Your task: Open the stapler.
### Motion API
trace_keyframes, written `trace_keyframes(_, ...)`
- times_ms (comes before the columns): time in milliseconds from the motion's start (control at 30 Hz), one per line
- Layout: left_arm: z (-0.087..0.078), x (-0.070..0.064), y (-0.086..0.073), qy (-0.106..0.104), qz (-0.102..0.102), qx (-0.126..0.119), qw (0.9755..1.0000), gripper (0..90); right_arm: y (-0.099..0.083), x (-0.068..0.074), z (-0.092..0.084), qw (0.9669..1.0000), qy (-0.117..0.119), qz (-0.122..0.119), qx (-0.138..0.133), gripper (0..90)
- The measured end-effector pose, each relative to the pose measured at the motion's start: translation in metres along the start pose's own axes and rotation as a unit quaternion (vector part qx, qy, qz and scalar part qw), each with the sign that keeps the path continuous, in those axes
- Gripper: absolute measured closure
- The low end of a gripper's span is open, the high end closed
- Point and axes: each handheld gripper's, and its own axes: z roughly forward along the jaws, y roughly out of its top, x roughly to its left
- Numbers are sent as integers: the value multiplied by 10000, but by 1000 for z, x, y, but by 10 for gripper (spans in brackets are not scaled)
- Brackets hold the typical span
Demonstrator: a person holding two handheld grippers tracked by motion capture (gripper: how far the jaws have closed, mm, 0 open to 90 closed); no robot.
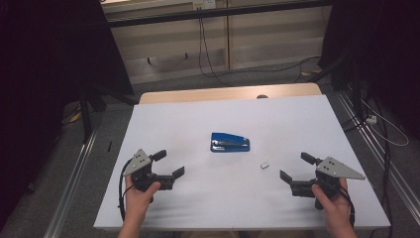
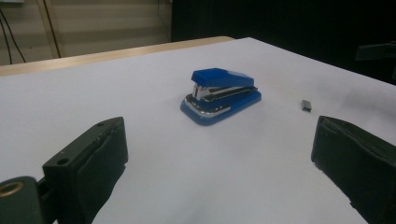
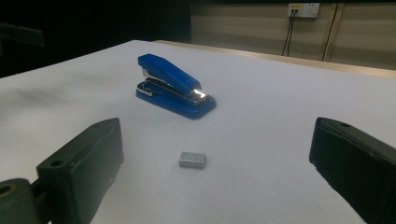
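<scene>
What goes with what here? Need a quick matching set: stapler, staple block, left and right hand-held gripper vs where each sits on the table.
Things:
1. stapler
2. staple block
3. left hand-held gripper
4. right hand-held gripper

Places or states:
A. small and grey, between the stapler and the right hand-held gripper
B. near the table's left front corner, jaws open, nothing between them
C. blue, about mid-table
D. near the table's right front corner, jaws open, nothing between them

Pairs: 1-C, 2-A, 3-B, 4-D
</scene>
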Motion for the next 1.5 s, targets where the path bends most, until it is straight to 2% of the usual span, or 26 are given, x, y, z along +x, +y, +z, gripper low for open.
trace_keyframes(167, 17, -2, 7, -67, 150, 87, 9998, 38, 0, 1, 0, 9999, -22, -144, 69, 27)
trace_keyframes(333, 35, -3, 12, -159, 194, 169, 9995, 42, 2, 2, 0, 9994, -113, -293, 126, 29)
trace_keyframes(467, 52, -4, 13, -125, 207, 218, 9995, 49, 2, 3, 0, 9992, -130, -339, 165, 29)
trace_keyframes(500, 60, -4, 14, -162, 258, 323, 9990, 54, 2, 3, 2, 9992, -128, -353, 168, 30)
trace_keyframes(533, 60, -4, 14, -162, 258, 323, 9990, 54, 2, 4, 2, 9991, -122, -356, 173, 29)
trace_keyframes(567, 68, -4, 14, -178, 285, 380, 9987, 54, 2, 4, 4, 9990, -125, -376, 186, 30)
trace_keyframes(767, 83, 0, 13, -238, 152, 360, 9990, 67, 3, 4, 8, 9988, -106, -413, 230, 32)
trace_keyframes(833, 87, 1, 13, -227, 193, 473, 9984, 67, 4, 4, 9, 9989, -116, -392, 232, 32)
trace_keyframes(1033, 95, 0, 15, -270, 194, 545, 9980, 78, 12, 3, 22, 9993, -107, -343, 139, 30)
trace_keyframes(1133, 101, 2, 15, -311, 136, 492, 9982, 104, 14, 4, 25, 9994, -81, -326, 118, 30)
trace_keyframes(1300, 110, 8, 11, -218, 50, 496, 9985, 145, 17, 5, 35, 9994, 21, -329, 119, 30)
trace_keyframes(1367, 114, 11, 12, -232, 25, 695, 9973, 150, 18, 5, 36, 9993, 46, -350, 127, 30)
trace_keyframes(1400, 116, 12, 12, -204, 84, 751, 9969, 151, 18, 5, 38, 9993, 66, -339, 126, 30)
trace_keyframes(1467, 120, 14, 13, -221, 167, 778, 9966, 179, 19, 5, 41, 9993, 89, -326, 136, 30)
trace_keyframes(1500, 122, 15, 13, -216, 134, 735, 9970, 179, 20, 5, 43, 9993, 95, -339, 143, 30)
